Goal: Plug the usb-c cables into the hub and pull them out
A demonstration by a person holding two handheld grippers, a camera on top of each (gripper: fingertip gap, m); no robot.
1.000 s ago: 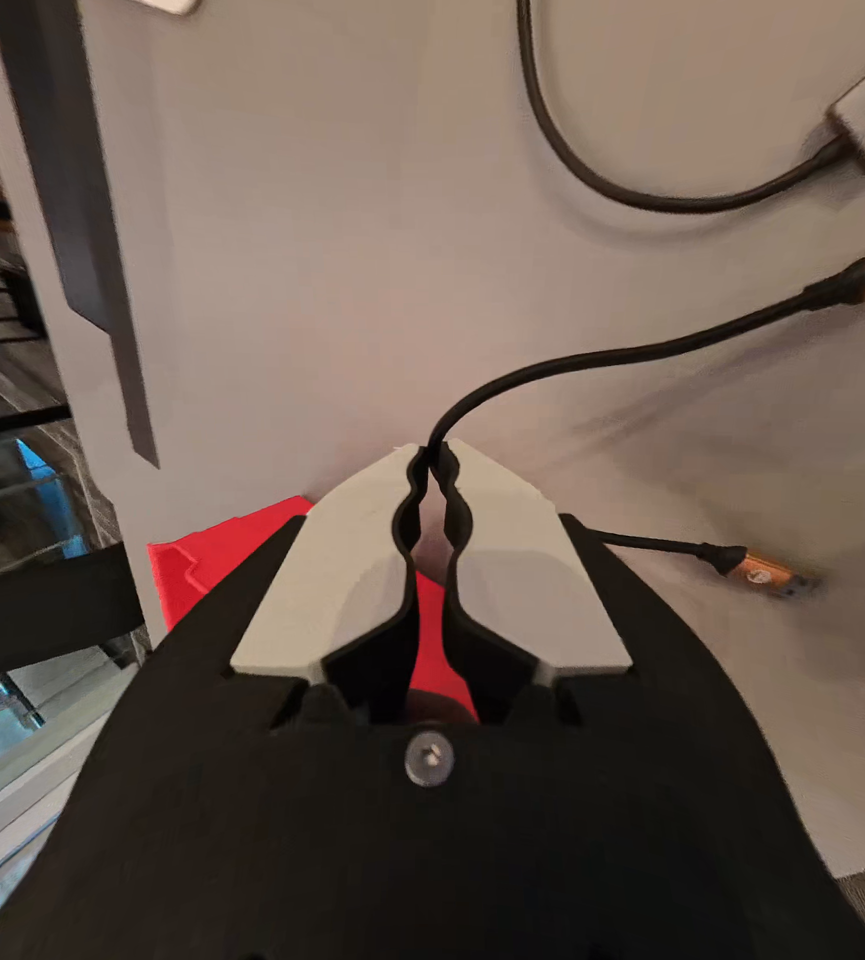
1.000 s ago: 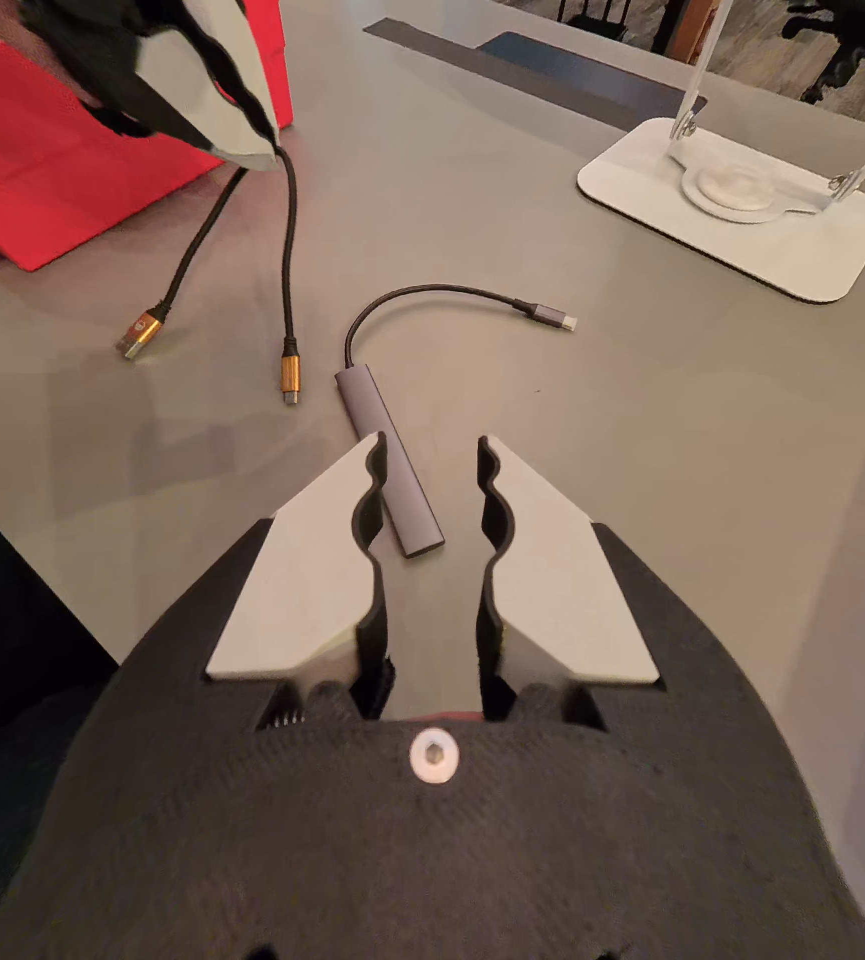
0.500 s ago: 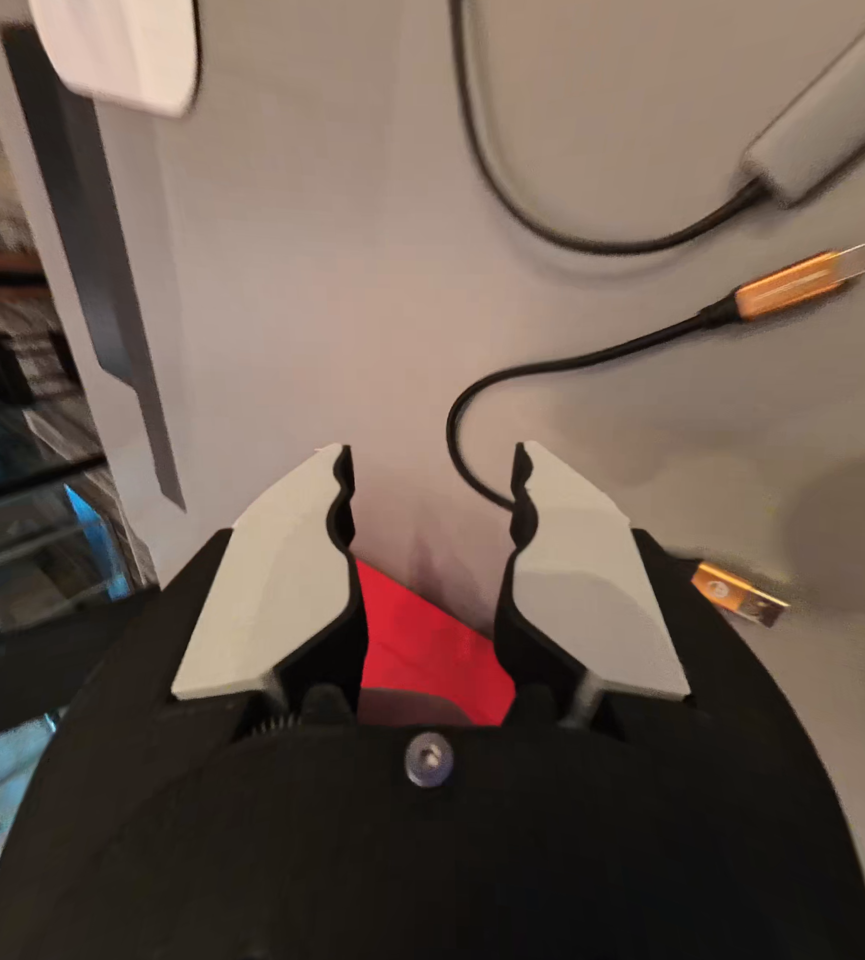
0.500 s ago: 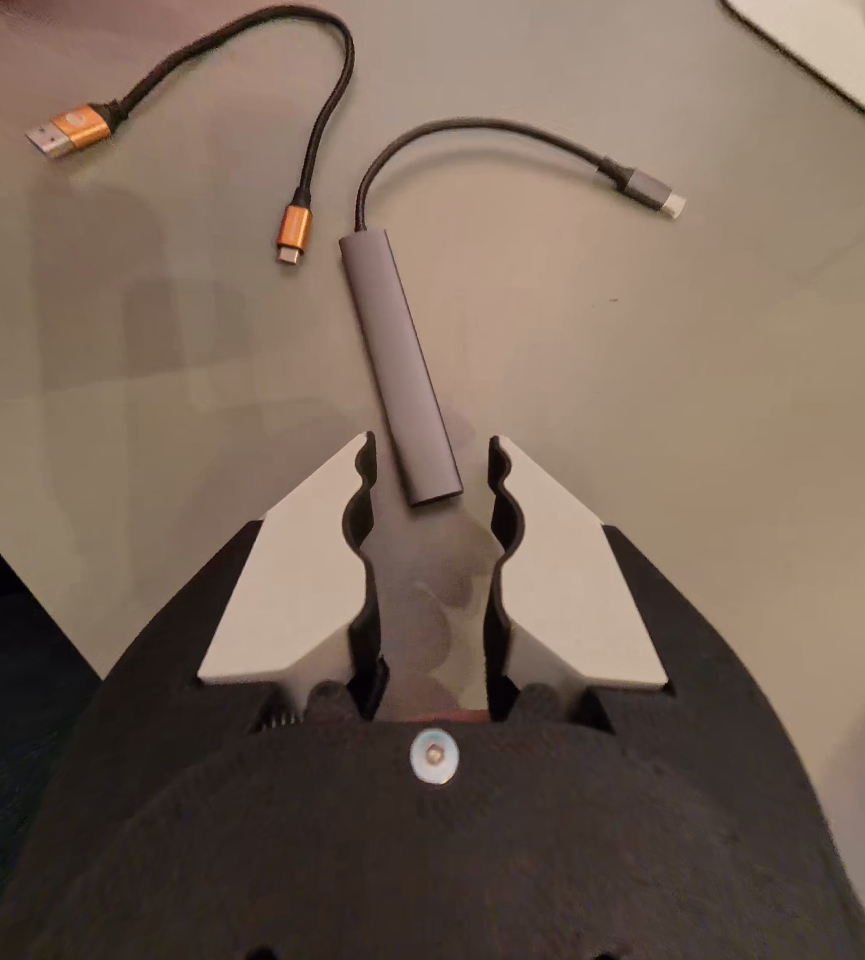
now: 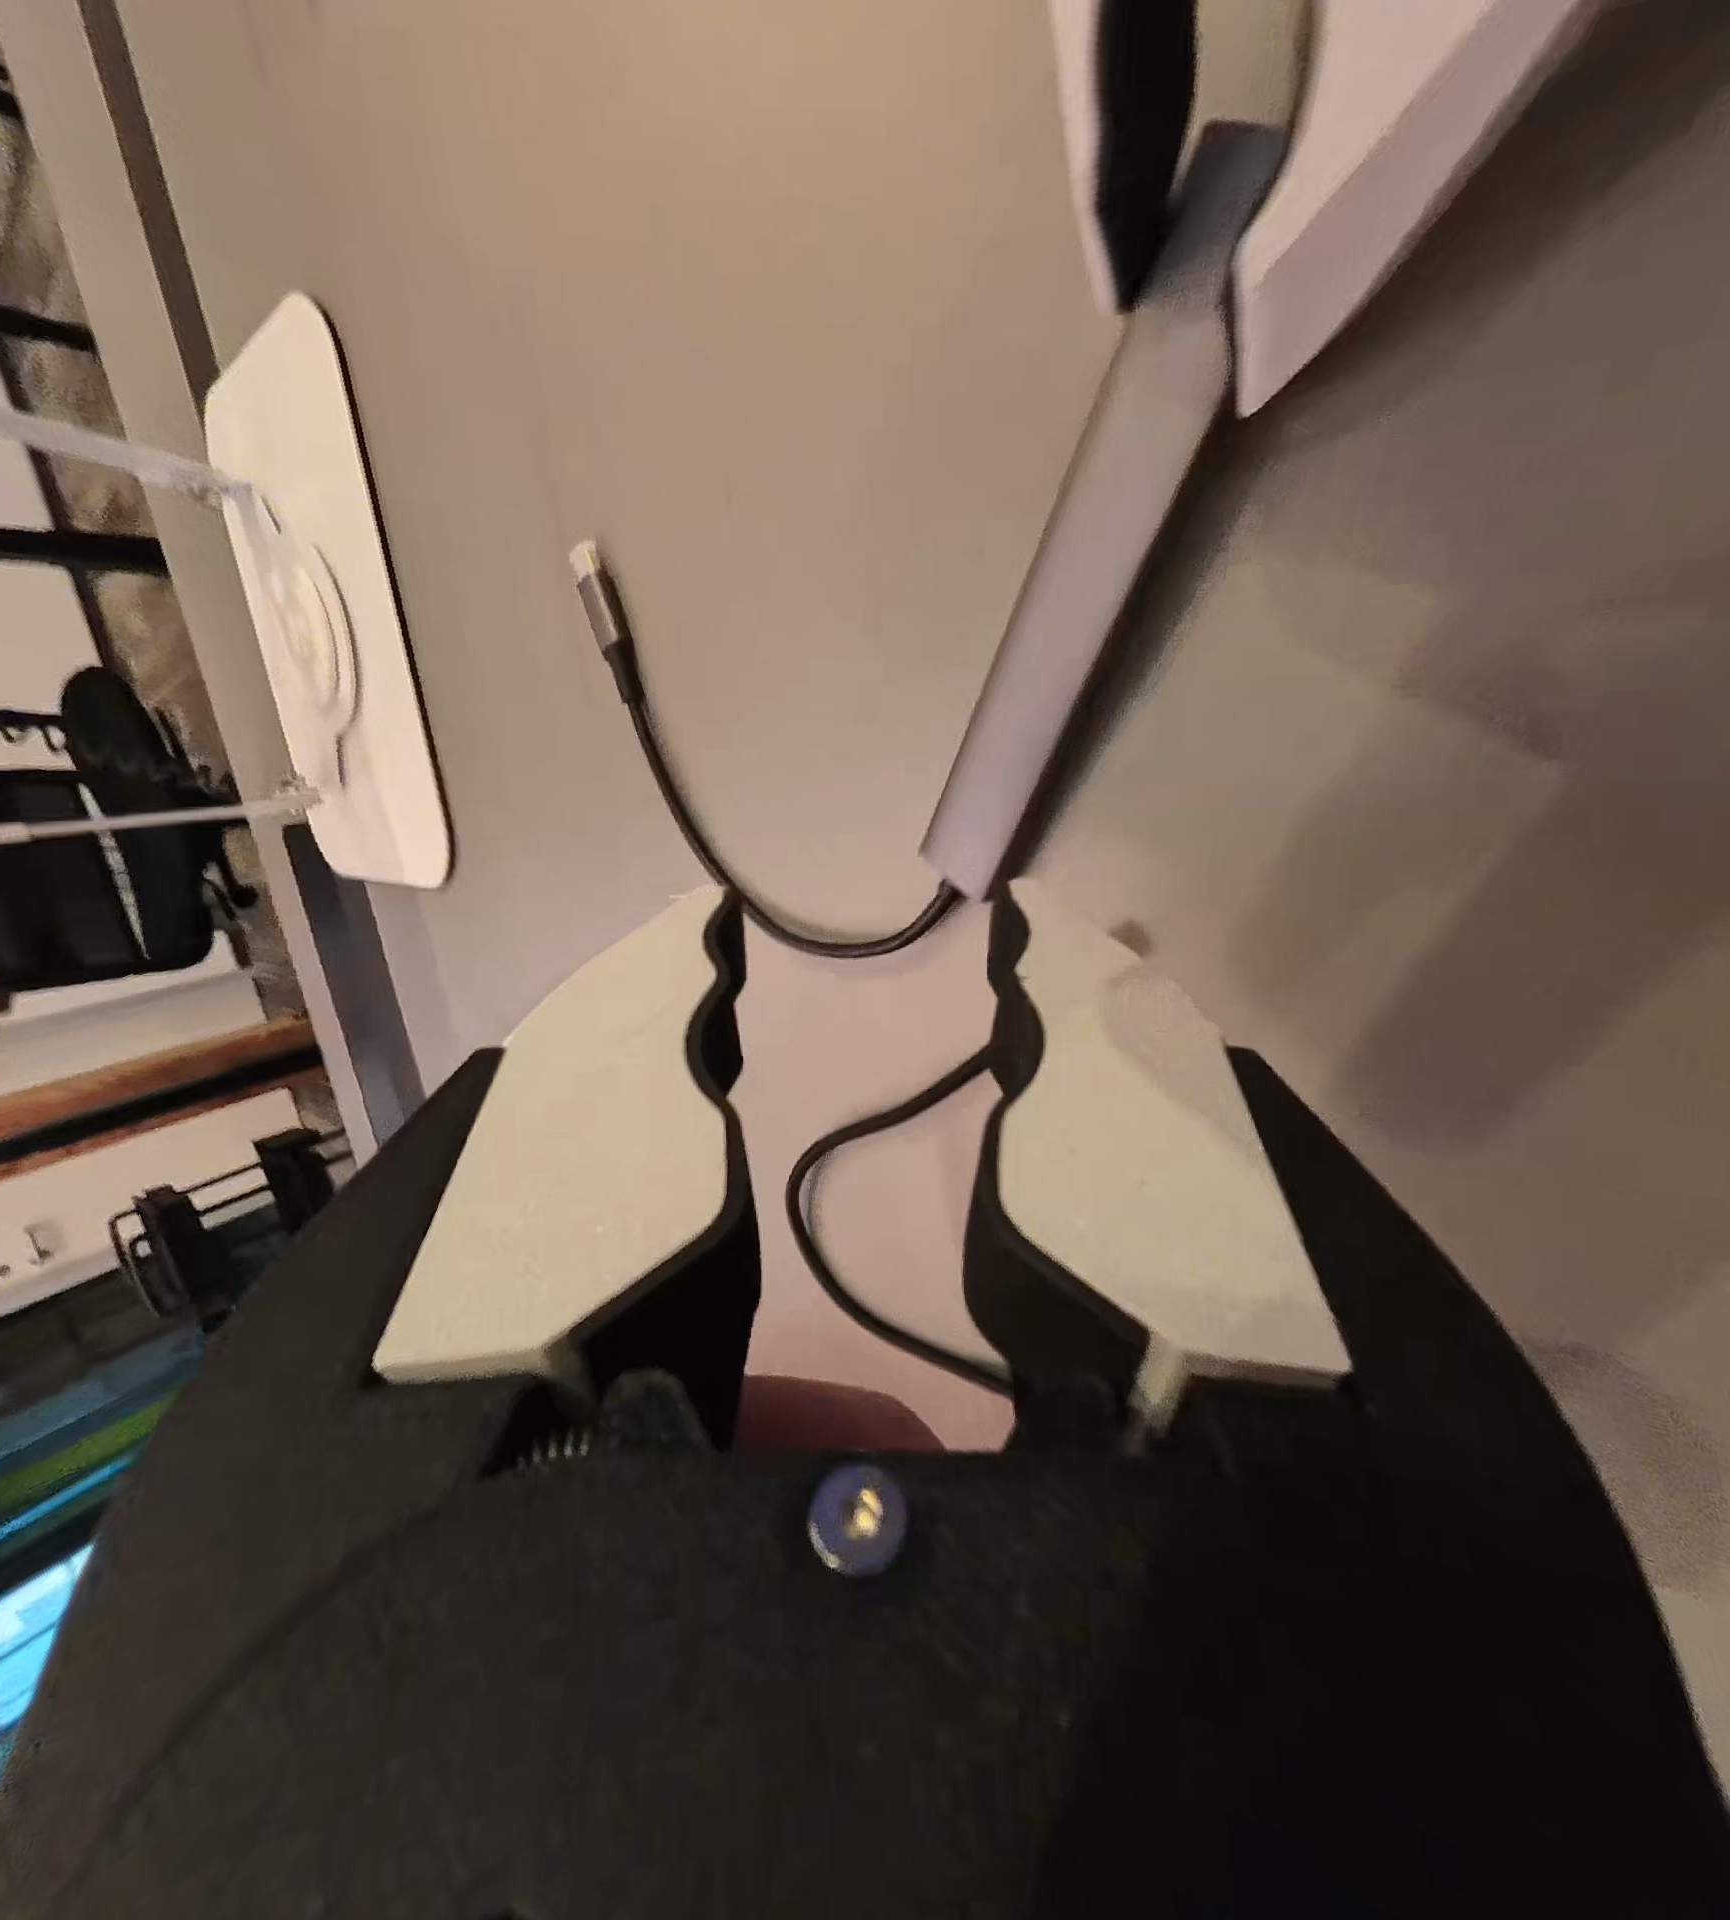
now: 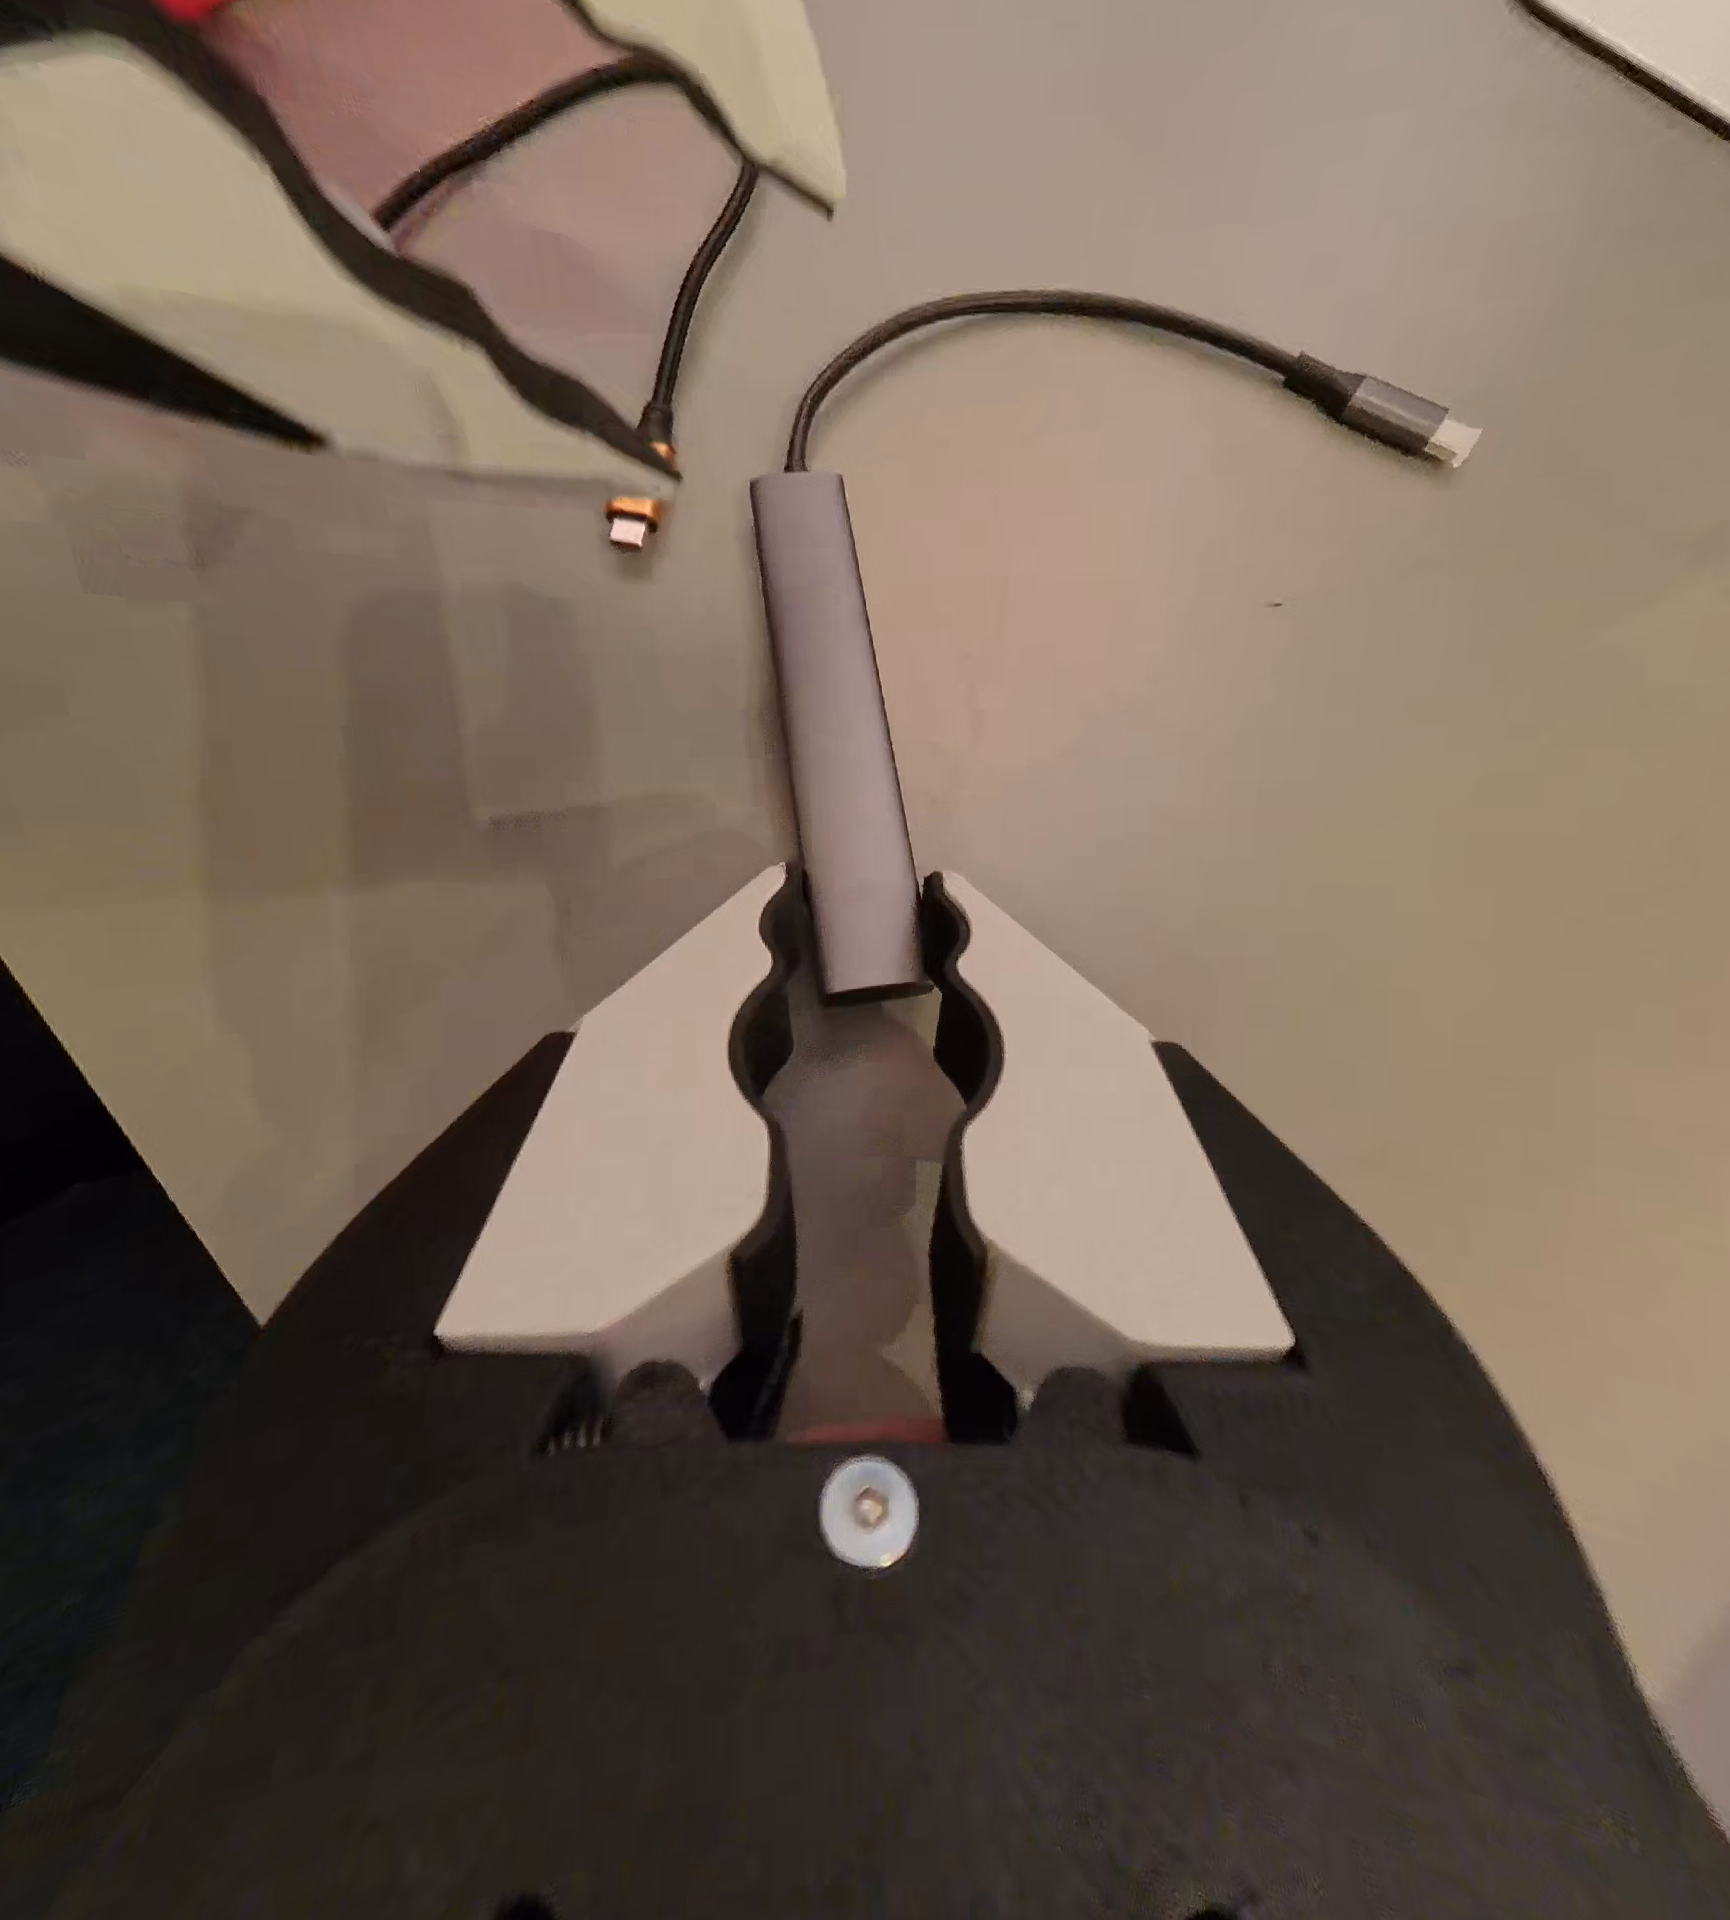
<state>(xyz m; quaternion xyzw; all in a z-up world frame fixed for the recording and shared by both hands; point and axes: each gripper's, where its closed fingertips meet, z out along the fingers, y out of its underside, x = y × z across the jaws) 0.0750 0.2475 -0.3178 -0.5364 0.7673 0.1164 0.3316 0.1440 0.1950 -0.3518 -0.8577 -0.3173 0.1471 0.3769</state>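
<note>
Progress: nothing is plugged in yet, as far as I can see; every plugging and pulling step looks still to come.
Hub: the grey hub [image 6: 833,727] lies flat on the table [image 6: 1360,831], its own short lead curling off to a grey plug [image 6: 1401,410] lying loose.
Right gripper: the right gripper [image 6: 859,914] has its fingers around the near end of the hub, touching or almost touching its sides; I judge it is gripping the hub to steady it.
Left gripper: the left gripper [image 5: 861,914] is spread wide and holds nothing, hovering low over the cable.
Cable: the black cable [image 6: 695,281] runs under the left gripper; its orange-collared plug [image 6: 632,520] rests on the table just beside the hub's far end, apart from it.
Next: the plug probably needs picking up.
</note>
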